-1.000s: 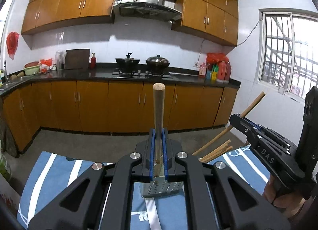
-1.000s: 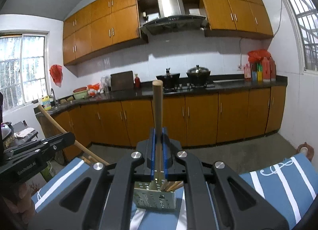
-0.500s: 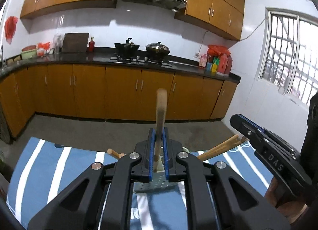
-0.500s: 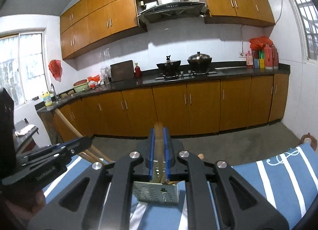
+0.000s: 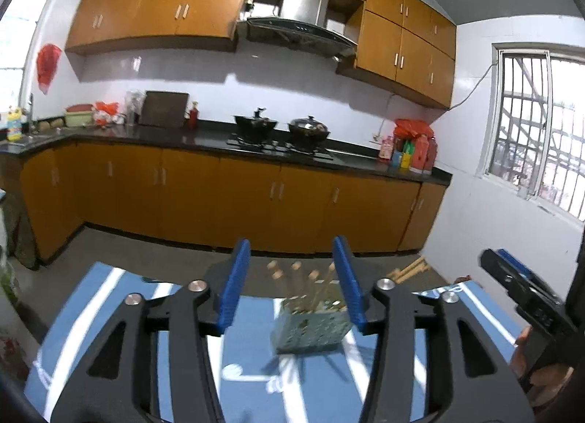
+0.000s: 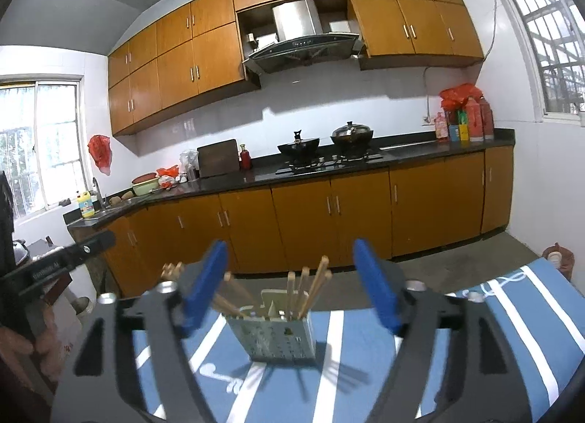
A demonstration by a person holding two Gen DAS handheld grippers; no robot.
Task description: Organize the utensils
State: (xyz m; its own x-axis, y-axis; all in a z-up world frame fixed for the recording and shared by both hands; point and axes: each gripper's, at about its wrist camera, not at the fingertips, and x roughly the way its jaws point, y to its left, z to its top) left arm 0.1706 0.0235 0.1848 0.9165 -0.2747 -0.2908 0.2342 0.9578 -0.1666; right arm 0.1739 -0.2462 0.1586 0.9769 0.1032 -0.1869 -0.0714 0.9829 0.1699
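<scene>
A perforated metal utensil holder (image 5: 310, 326) (image 6: 274, 337) stands on the blue striped tablecloth (image 5: 109, 298) (image 6: 512, 313). Several wooden utensil handles (image 5: 294, 278) (image 6: 303, 287) stick up out of it, some leaning. My left gripper (image 5: 292, 285) is back from the holder with its jaws opening and nothing pressed between its blue pads (image 5: 234, 287). My right gripper (image 6: 290, 287) is also drawn back, jaws opening wide, with only the holder seen beyond them. Each gripper shows at the edge of the other's view: the right gripper (image 5: 526, 298), the left gripper (image 6: 55, 265).
Past the table's far edge lie a grey floor (image 6: 457, 265) and orange base cabinets (image 5: 256, 199) under a black counter with two pots (image 6: 325, 145). A person's hand (image 5: 541, 371) holds the right gripper. A barred window (image 5: 533, 130) is on the right wall.
Both grippers were shut on upright wooden handles over the holder. They have let go, opened and pulled back. The handles now stand in the holder.
</scene>
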